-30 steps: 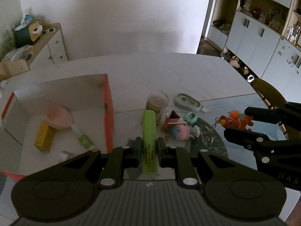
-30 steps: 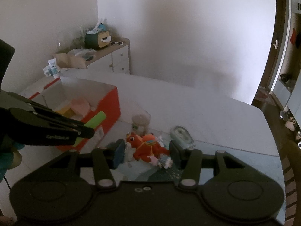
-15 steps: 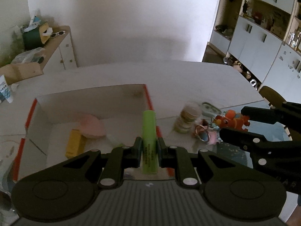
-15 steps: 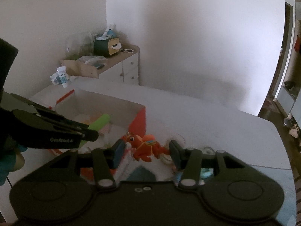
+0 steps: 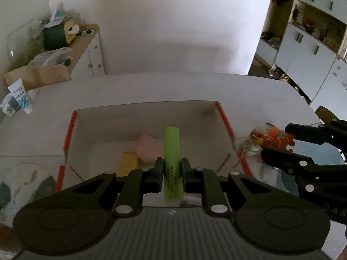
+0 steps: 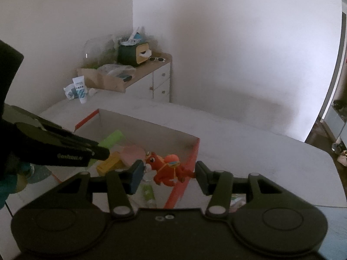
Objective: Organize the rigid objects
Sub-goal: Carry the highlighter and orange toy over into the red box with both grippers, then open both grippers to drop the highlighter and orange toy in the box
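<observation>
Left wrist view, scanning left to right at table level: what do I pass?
White tube → box's left orange edge → yellow block → green cylinder in the left hand-held gripper → box's right orange edge → orange toy in the right hand-held gripper.

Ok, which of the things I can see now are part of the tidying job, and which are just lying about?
In the job:
left gripper, shut on the green tube
right gripper, holding the orange toy
box with yellow block and pink item

Lying about:
white tube
sunglasses
cardboard box
</observation>
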Motion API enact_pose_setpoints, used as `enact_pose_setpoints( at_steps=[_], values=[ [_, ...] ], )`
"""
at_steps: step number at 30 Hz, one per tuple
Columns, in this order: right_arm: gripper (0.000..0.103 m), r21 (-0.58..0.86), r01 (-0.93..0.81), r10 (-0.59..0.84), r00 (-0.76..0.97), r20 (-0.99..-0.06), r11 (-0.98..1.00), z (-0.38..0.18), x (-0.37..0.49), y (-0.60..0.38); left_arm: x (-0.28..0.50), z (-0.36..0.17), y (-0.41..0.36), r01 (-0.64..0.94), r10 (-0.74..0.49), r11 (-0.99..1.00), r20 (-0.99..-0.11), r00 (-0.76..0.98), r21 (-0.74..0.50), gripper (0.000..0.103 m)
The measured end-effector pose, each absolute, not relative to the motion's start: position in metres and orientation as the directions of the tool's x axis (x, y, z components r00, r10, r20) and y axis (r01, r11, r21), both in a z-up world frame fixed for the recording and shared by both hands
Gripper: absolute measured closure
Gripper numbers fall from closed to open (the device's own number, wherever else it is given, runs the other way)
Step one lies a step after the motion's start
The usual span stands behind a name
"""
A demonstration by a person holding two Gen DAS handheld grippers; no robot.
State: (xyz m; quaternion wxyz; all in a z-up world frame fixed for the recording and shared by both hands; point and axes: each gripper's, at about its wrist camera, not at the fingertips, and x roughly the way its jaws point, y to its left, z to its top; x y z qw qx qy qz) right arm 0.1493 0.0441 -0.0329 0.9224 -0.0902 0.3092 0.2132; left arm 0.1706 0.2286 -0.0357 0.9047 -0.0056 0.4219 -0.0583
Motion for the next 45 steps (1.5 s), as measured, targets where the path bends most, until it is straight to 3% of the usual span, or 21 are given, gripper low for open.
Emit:
enact_pose_setpoints(
  at_steps=[31, 45],
  values=[
    [0.051, -0.122, -0.550, 0.260, 0.564, -0.784, 0.826, -0.120, 0.207, 0.136, 0.248, -0.124, 0.288, 0.003, 0.052, 0.998, -0.875, 0.481, 0.061, 0.087],
    [0.050, -0.129, -0.561, 0.229, 0.523, -0.821, 0.818, -0.128, 0.211, 0.139, 0.252, -0.128, 0.298, -0.017, 0.019, 1.000, -0.894, 0.448, 0.013, 0.087]
  ],
)
